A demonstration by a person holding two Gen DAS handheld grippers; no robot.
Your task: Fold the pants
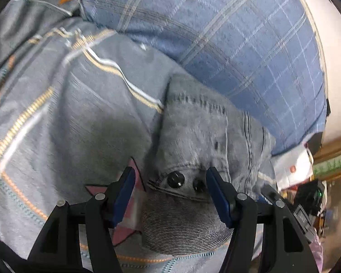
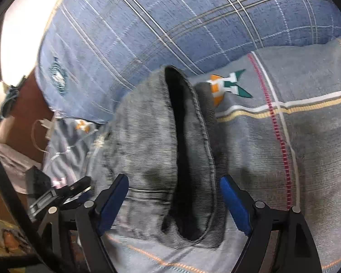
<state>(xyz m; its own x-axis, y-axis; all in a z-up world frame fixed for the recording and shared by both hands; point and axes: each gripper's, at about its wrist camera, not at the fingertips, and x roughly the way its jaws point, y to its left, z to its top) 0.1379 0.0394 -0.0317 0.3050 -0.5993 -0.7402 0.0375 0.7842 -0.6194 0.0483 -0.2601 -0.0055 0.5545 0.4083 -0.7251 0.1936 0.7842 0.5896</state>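
The left gripper (image 1: 170,183) is built of matte black plastic, with angular triangular arms in which recessed cut-outs are seen. Dark blue pads (image 1: 217,193) are fitted to the inner faces of its fingers. Round silver pins are set at the joints. The right gripper (image 2: 174,191) is made alike: black arms, silver pins, and brighter blue pads (image 2: 235,201) along the inner finger faces.

The right gripper (image 2: 174,193) hangs with jaws spread wide over grey pants (image 2: 147,141). They lie on a striped grey sheet (image 2: 307,136), near a blue plaid pillow (image 2: 147,22).
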